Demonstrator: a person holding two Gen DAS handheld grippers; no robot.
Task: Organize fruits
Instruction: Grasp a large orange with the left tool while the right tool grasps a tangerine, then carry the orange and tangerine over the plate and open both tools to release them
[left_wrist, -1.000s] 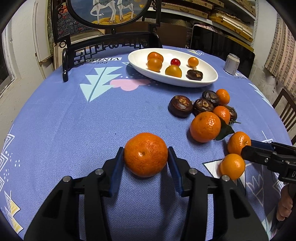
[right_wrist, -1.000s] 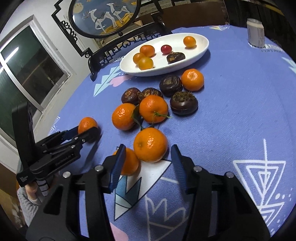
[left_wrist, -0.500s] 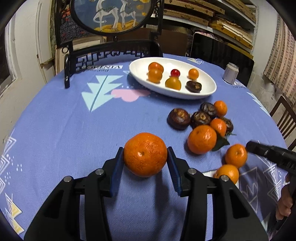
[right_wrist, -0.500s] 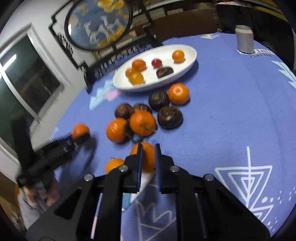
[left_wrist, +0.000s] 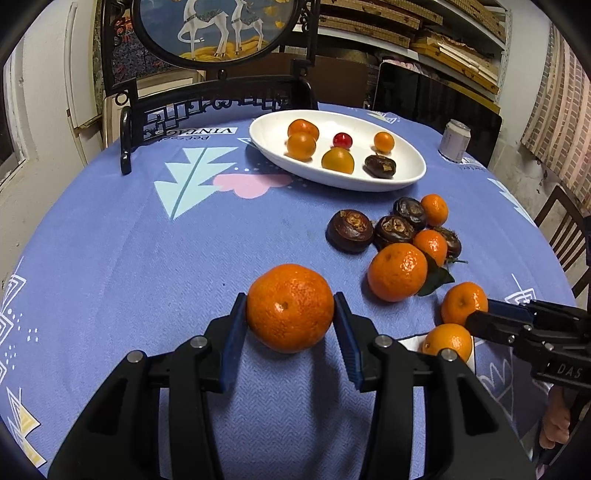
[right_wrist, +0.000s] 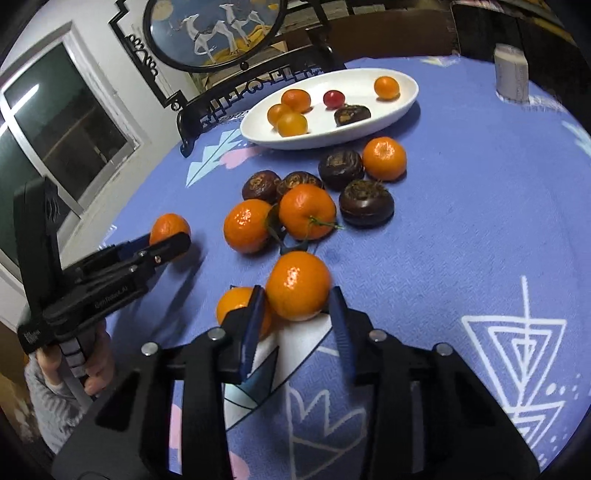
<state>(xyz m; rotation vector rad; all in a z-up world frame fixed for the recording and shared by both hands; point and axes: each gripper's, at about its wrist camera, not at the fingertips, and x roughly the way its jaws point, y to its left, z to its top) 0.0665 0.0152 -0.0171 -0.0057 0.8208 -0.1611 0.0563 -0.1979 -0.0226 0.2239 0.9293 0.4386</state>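
Note:
My left gripper (left_wrist: 290, 314) is shut on a large orange mandarin (left_wrist: 290, 307), held just above the blue tablecloth; it also shows in the right wrist view (right_wrist: 170, 230). My right gripper (right_wrist: 297, 306) has its jaws around another mandarin (right_wrist: 297, 290) near the front of the fruit pile, the right jaw slightly apart from it. A second mandarin (right_wrist: 236, 306) lies just left of it. The white oval plate (left_wrist: 406, 177) at the back holds small oranges, a red fruit and a dark chestnut. Loose mandarins and dark water chestnuts (left_wrist: 349, 230) lie in front of the plate.
A black carved stand with a round deer picture (left_wrist: 221, 29) stands at the table's far edge. A drink can (left_wrist: 455, 141) stands right of the plate. A chair (left_wrist: 565, 229) is at the right table edge.
My right gripper went from open to fully shut and pulled back, and now stands open around the front mandarin. My left gripper has lifted slightly with its mandarin.

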